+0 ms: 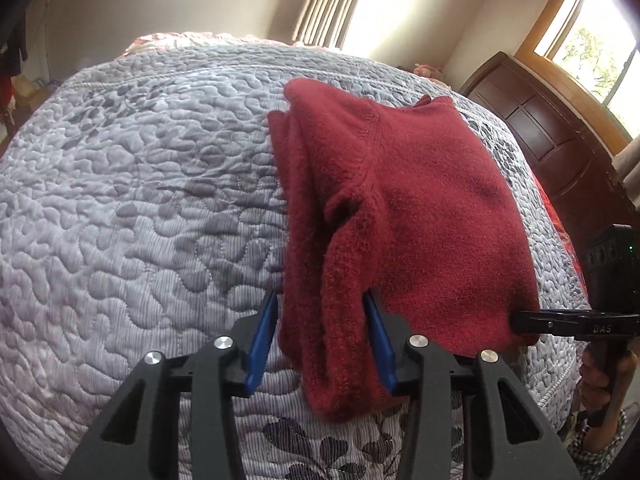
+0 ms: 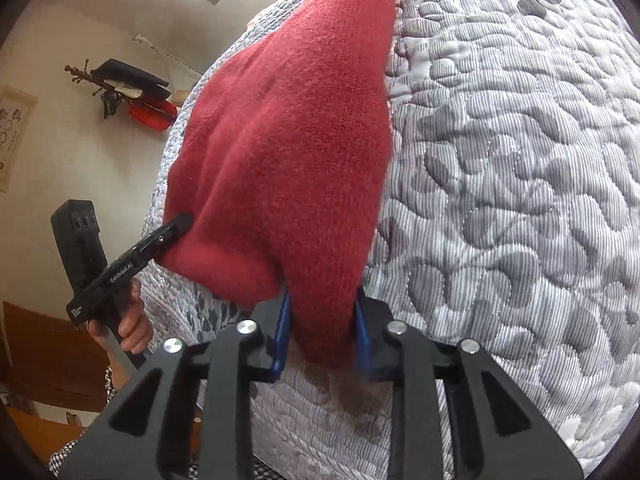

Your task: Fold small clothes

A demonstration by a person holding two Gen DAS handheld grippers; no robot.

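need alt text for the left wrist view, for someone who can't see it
The left gripper, with blue-padded fingers, is shut on a near corner of a dark red fleece garment lying partly folded on a grey quilted bedspread. At the right edge the right gripper pinches the garment's other near corner. Sunlit windows and a dark wooden cabinet stand behind the bed.

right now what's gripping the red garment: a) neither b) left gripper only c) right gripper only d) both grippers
d: the left gripper is shut on one near edge of the red garment and the right gripper on the other, above the quilt.
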